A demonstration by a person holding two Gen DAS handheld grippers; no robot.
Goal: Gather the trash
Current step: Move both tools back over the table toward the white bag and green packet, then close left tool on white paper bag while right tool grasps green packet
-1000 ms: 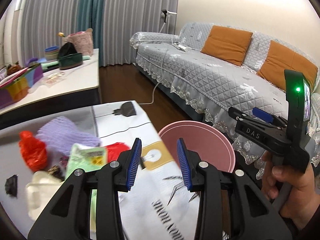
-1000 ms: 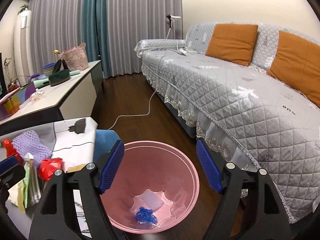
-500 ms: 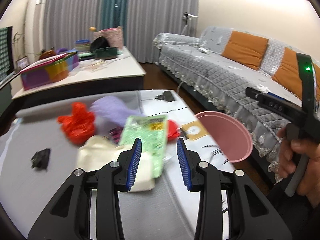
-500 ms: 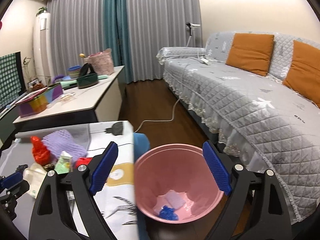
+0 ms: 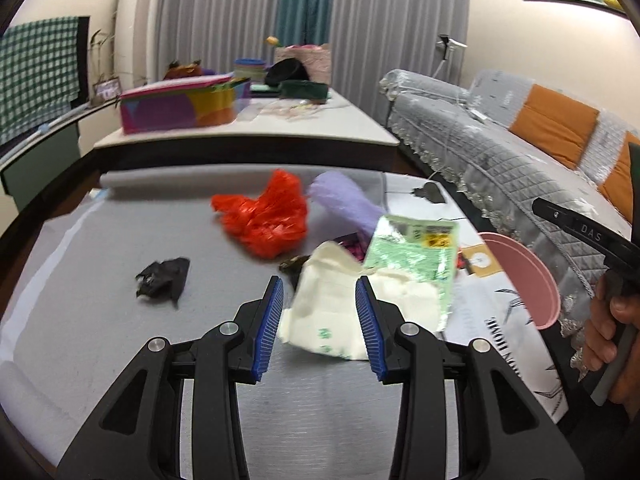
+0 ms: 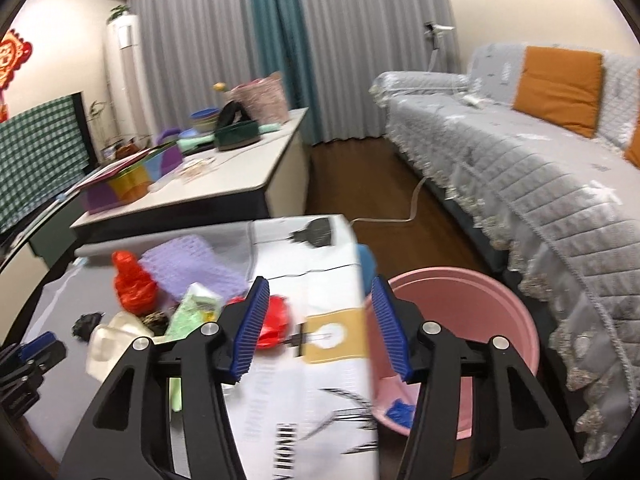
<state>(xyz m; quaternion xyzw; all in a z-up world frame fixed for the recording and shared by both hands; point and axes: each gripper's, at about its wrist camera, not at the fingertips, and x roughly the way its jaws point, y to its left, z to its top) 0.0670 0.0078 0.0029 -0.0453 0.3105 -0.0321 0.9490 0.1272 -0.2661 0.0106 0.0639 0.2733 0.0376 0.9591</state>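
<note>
Both empty, the left gripper (image 5: 319, 322) gapes before a cream wrapper (image 5: 340, 312), the right gripper (image 6: 320, 326), marked "DAS", beside a pink bin (image 6: 472, 320).

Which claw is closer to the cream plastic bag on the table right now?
Left. The left claw hangs open right over the cream plastic bag; the right claw is farther off, near the pink bin.

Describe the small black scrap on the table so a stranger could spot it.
On the grey table, look left of the trash pile topped by the red plastic bag. The black scrap lies alone there, the only dark, crumpled piece apart from the heap.
</note>
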